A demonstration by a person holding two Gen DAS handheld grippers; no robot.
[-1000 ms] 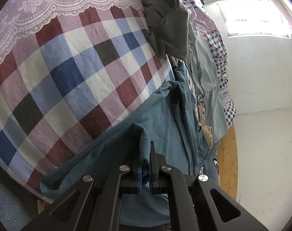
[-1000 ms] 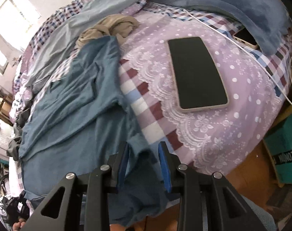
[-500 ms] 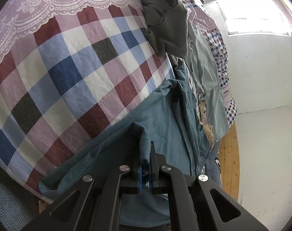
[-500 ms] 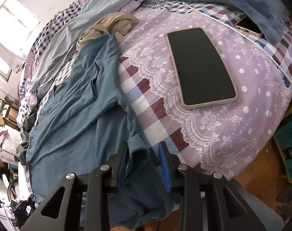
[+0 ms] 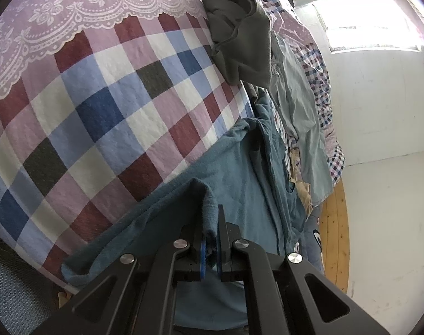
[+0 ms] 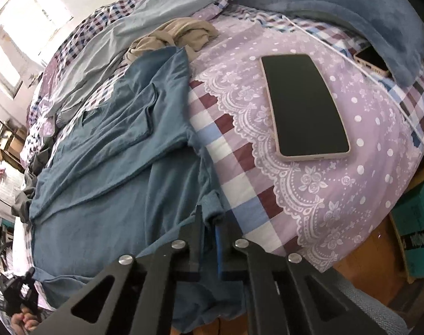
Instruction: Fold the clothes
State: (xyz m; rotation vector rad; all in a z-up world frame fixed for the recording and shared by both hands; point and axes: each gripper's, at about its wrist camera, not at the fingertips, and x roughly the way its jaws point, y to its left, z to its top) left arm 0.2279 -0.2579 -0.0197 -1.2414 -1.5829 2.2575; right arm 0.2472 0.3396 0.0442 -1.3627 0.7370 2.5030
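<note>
Teal cotton covers the near side of the bed: a teal shirt lies spread over the checked and lace-edged quilt, its body mostly flat, one sleeve lying across it in loose creases and its lower edge hanging over the bed's side. No crisp fold shows anywhere on it, so as far as the folding goes this garment is laid out, not folded.

Both tools have hold of its near edge. The left hand-held gripper is clenched on a raised ridge of the teal cloth, which stands up between its blue pads. The right hand-held gripper has its jaws drawn close together with a bunched corner of the hem between them; it looks to be gripping that cloth, though the contact itself is partly hidden.

Other clothes lie loose and unfolded farther up the bed: a dark grey garment, a pale blue garment and a crumpled beige one. A phone rests on the lace beside the shirt. Judging by this, most of the folding remains.
</note>
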